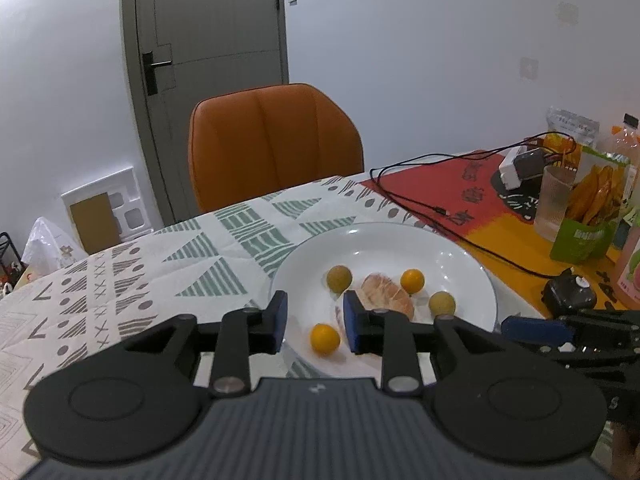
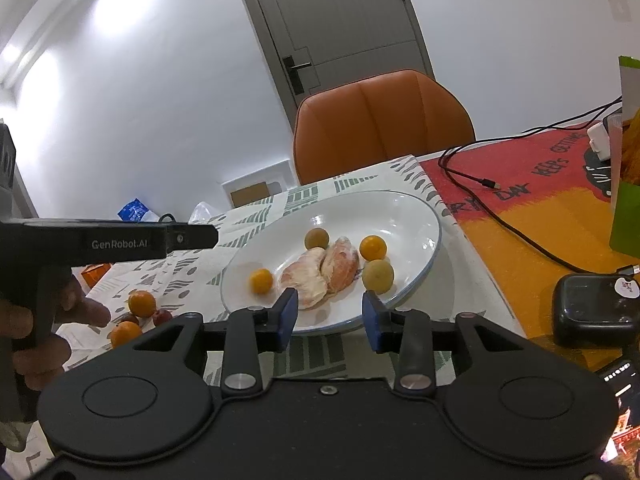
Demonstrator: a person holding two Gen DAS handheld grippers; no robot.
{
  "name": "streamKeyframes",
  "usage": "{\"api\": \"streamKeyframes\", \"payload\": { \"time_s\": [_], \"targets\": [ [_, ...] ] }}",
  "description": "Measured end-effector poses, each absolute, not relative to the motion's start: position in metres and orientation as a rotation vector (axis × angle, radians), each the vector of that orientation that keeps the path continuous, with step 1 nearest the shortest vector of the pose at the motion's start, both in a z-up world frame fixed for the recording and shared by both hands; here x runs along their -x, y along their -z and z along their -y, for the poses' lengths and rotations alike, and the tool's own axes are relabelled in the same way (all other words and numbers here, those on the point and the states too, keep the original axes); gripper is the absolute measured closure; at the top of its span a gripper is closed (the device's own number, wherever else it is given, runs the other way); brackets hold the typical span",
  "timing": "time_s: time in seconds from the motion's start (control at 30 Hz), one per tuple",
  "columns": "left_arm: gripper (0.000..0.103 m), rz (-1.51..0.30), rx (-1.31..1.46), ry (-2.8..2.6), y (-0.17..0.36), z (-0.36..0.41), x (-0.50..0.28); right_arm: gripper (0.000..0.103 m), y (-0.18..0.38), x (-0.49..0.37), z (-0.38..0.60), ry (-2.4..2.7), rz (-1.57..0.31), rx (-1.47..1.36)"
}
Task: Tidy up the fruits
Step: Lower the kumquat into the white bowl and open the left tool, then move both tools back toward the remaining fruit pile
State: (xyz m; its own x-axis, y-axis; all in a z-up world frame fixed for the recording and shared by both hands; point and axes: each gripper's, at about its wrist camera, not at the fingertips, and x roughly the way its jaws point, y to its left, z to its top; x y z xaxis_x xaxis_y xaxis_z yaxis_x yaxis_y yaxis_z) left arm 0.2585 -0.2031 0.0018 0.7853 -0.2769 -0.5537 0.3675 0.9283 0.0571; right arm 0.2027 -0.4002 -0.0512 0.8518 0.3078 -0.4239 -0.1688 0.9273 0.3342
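1. Left gripper (image 1: 314, 322) and right gripper (image 2: 330, 320): jaws of both parted, holding nothing, poised at the near rim of the plate (image 2: 420, 216).
2. On the plate: small round fruits and peeled segments (image 2: 320, 270). Loose fruits (image 2: 141, 303) lie on the tablecloth (image 1: 120, 280), left of the plate.
3. Risk: round fruit may roll if nudged; segments likely bruise under pinching.
4. Risk: a cable (image 1: 460, 224) trails near the plate.
5. Room: orange chair (image 1: 276, 140), grey door (image 1: 208, 20).

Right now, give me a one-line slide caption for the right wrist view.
Open right tongs face a white plate of fruit; more fruit waits on the tablecloth.
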Motion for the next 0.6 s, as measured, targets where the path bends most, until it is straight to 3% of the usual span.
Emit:
{"api": "streamKeyframes", "payload": {
  "time_s": [0.23, 0.47, 0.53, 0.6],
  "targets": [
    [0.049, -0.586, -0.176, 0.338, 0.000, 0.192, -0.251, 0.060, 0.050, -0.202, 0.394, -0.265, -0.488, -0.287],
    [0.044, -0.583, -0.173, 0.299, -0.001, 0.170, -0.244, 0.056, 0.047, -0.204, 0.382, -0.283, -0.485, -0.278],
    [0.034, -0.582, -0.165, 0.283, -0.001, 0.161, -0.242, 0.055, 0.046, -0.204, 0.376, -0.296, -0.485, -0.270],
    [0.032, -0.572, -0.164, 0.267, -0.003, 0.153, -0.239, 0.051, 0.044, -0.204, 0.370, -0.310, -0.483, -0.260]
  ]
}}
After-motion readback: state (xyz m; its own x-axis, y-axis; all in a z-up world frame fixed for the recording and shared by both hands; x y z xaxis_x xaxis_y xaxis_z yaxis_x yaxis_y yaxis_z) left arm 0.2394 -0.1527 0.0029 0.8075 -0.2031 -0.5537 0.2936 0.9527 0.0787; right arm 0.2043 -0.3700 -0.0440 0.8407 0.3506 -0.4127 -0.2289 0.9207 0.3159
